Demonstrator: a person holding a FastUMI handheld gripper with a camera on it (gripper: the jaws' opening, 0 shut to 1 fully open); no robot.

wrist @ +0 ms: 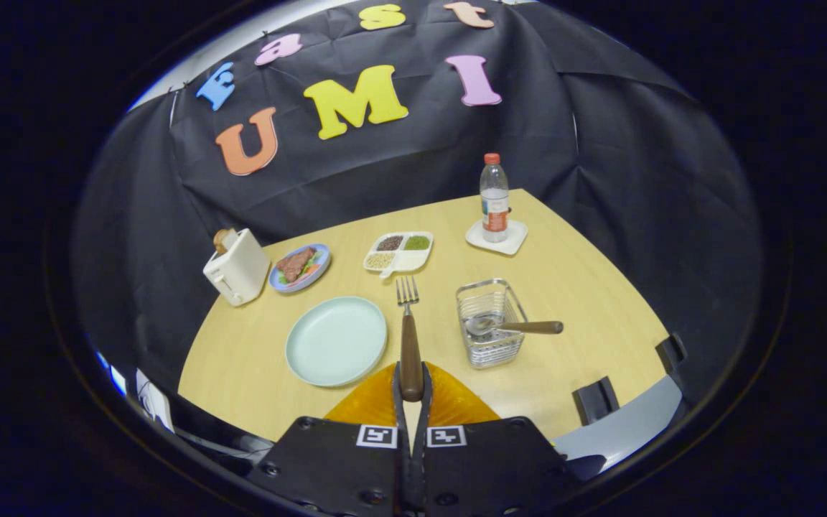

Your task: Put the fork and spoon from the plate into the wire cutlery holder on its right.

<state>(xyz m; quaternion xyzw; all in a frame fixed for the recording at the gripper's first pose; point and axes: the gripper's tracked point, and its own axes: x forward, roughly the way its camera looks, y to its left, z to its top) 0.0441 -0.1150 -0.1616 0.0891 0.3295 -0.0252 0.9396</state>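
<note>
Fork lifted, spoon already in the holder.

The gripper (411, 391) is clenched on the fork (408, 337) by the butt of its wooden handle, both fingers pressing it. The fork runs straight ahead along the fingers, its long axis at twelve o'clock, tines leading, held above the table (586, 287). The plate (337, 340) lies bare at ten o'clock of the fingers; the holder (491, 323) stands at two o'clock, the spoon (510, 327) lying across its rim, handle toward three. The fork looks stiff and light, and its smooth handle may slip or pivot when gripped this far back.
</note>
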